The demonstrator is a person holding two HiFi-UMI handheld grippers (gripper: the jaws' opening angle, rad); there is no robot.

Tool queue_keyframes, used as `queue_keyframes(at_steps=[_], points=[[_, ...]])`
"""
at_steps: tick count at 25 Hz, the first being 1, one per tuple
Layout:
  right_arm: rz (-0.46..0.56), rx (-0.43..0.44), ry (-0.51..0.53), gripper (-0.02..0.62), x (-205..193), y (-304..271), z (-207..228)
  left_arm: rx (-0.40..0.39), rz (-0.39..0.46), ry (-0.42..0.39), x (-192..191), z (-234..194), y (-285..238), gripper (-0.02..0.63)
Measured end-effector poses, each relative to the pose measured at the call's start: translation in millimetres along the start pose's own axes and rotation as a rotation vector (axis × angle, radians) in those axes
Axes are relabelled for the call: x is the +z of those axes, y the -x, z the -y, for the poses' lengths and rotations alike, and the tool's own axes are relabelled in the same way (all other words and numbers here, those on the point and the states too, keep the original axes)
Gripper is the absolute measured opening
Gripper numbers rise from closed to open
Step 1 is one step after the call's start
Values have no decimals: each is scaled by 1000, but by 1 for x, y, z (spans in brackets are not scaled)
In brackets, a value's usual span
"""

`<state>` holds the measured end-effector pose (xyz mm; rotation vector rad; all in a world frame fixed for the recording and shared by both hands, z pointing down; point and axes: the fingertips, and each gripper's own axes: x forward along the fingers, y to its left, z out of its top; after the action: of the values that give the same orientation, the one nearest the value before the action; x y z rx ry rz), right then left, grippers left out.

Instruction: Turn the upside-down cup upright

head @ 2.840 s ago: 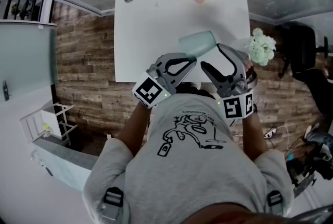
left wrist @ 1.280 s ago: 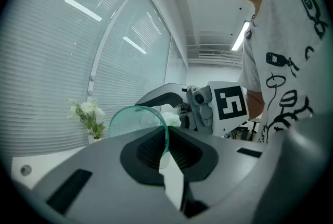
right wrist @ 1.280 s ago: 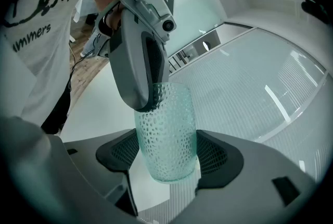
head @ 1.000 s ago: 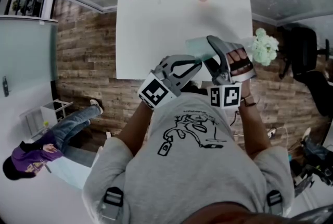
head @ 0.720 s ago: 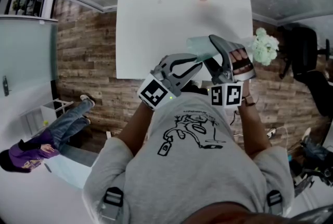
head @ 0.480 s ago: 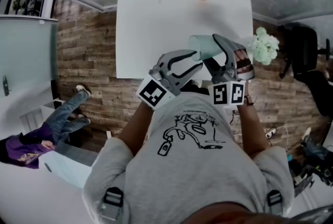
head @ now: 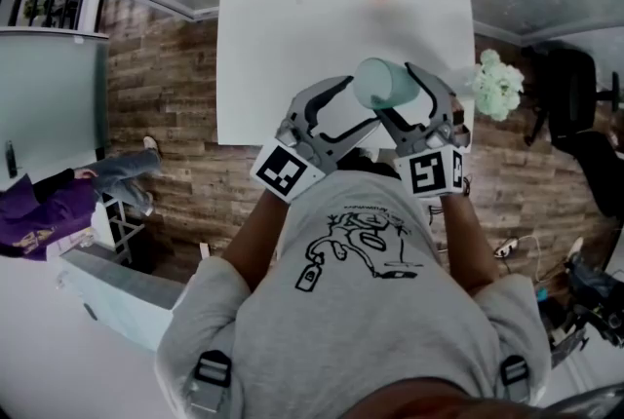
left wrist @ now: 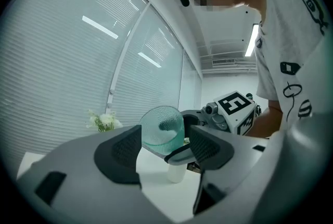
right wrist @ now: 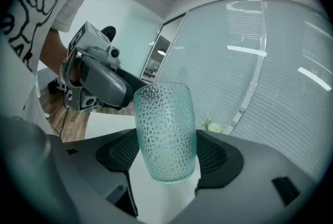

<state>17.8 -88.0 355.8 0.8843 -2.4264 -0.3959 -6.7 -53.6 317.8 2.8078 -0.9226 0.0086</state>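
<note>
cup (right wrist: 165,134), clamped in right hand-held gripper (right wrist: 167,161)

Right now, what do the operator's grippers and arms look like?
Left gripper and right gripper: grey curved shells, black dimpled pads, each with a white cube of black square markers. Arms bare below a grey short-sleeved T-shirt with black print.

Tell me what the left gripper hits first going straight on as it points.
Likely the green cup, gripped by the right gripper: it sits straight ahead between the left gripper's fingers, which have just been opening and do not press it. Depth is unclear.
</note>
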Motion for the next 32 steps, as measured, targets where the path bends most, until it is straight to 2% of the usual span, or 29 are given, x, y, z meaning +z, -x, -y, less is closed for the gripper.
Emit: queue_keyframes(at_steps=[6, 12, 14, 19, 32], points=[[92, 20, -164, 348, 9, 3, -1, 11, 23, 30, 4, -4, 0, 310], [217, 58, -417, 348, 16, 5, -1, 1, 29, 40, 7, -4, -1, 318], [242, 66, -469, 348, 16, 6, -1, -3, 37, 43, 9, -3, -1, 318], [294, 93, -539, 348, 17, 8, -1, -11, 47, 47, 11, -4, -5, 318], [310, 138, -571, 348, 11, 8, -14, -43, 22, 32, 3, 3, -11, 318]])
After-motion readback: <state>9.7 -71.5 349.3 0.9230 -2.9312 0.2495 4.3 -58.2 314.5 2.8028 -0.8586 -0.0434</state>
